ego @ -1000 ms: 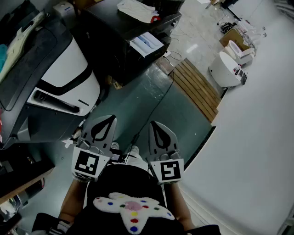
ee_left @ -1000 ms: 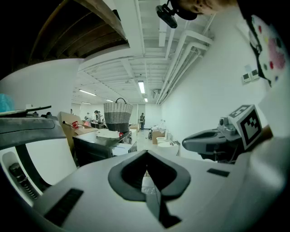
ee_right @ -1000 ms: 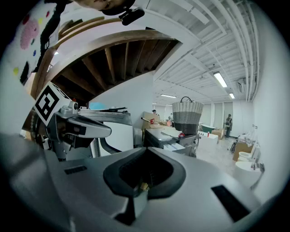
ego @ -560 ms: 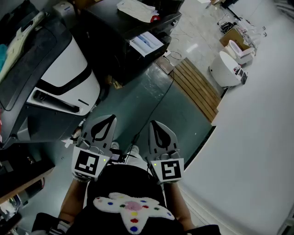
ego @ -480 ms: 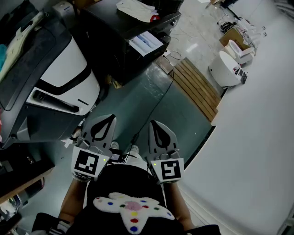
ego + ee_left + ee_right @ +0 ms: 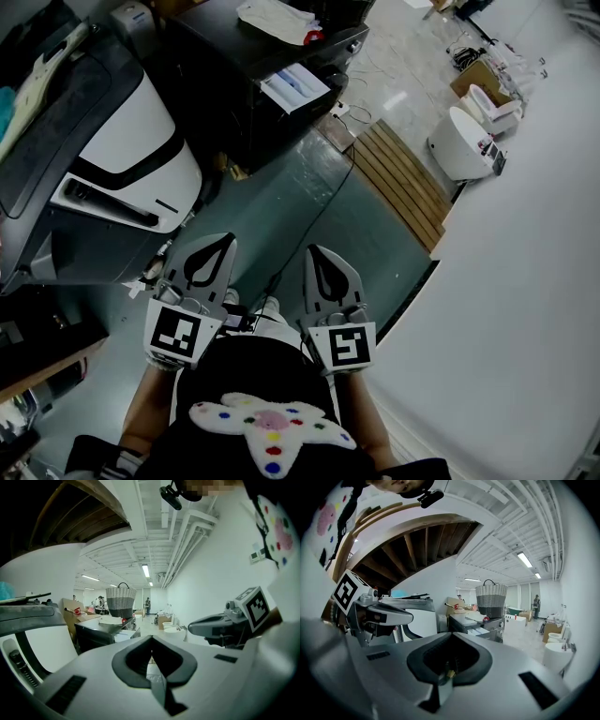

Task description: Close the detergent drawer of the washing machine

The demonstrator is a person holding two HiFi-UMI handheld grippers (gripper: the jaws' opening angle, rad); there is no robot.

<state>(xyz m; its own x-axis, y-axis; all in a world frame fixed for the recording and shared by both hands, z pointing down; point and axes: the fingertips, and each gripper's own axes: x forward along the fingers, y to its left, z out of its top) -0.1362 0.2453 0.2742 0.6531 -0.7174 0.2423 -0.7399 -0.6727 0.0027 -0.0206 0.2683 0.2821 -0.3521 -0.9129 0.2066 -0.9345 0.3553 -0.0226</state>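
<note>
Nearest, a black shirt bearing a white star-shaped patch [image 6: 267, 427] is being seen at the bottom of the head view. Just ahead of it, the left gripper [image 6: 217, 242] and the right gripper [image 6: 315, 253] are being held side by side, near each other but apart, both pointing out over the grey-green floor [image 6: 281, 211]. The jaws of each are being pressed fully together, and nothing is being gripped by either.

Open floor is being left ahead of both tips, with a thin cable [image 6: 342, 183] lying across it. To the right, the floor is being bounded by the curved edge of a white wall [image 6: 525, 281], near the right gripper. To the left, the washing machine [image 6: 141, 131] is being shown apart from the left gripper. The detergent drawer [image 6: 103, 208], a white tray with a dark slot, is being seen jutting from the machine's front toward the open floor.

Farther off, a black bench [image 6: 234, 84] carrying papers [image 6: 277, 21] is being seen beside the machine. A slatted wooden platform [image 6: 403, 178] and a round white fixture [image 6: 457, 142] are being seen along the wall.
</note>
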